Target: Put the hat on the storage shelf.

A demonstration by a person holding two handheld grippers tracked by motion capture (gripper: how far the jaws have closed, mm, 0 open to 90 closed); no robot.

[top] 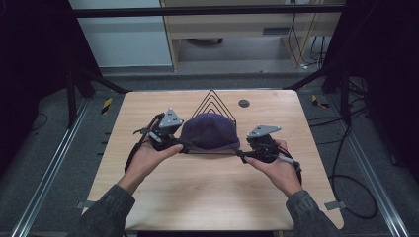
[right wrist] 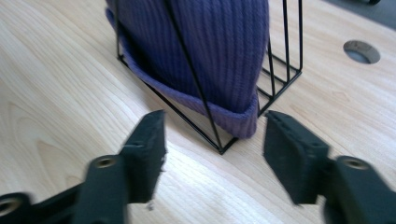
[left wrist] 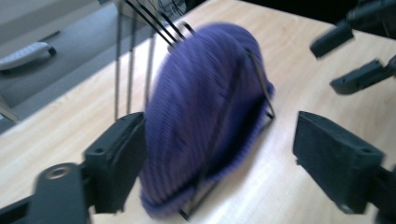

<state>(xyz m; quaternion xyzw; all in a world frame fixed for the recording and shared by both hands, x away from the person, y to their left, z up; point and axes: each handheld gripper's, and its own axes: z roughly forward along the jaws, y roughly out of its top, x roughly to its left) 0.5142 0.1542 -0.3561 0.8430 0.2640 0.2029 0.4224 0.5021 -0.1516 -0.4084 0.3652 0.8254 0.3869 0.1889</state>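
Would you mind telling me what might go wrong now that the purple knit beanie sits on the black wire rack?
1. The purple knit beanie is draped over the thin black wire rack, so a bump from either open tool could tip the rack.
2. The left tool has the hat's edge between its pads; pulling away carelessly might snag the knit and drag it off.

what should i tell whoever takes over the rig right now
Left gripper: fingers open, hat's edge between them, one finger at the knit; a grip isn't clear.
Right gripper: fingers open, just short of the hat's brim corner, holding nothing.
Purple knit hat sits pulled over the black wire rack, mid-table.
Done: hat appears seated on the rack, both grippers let go.
Left: probably pull both grippers clear and check the hat sits straight.
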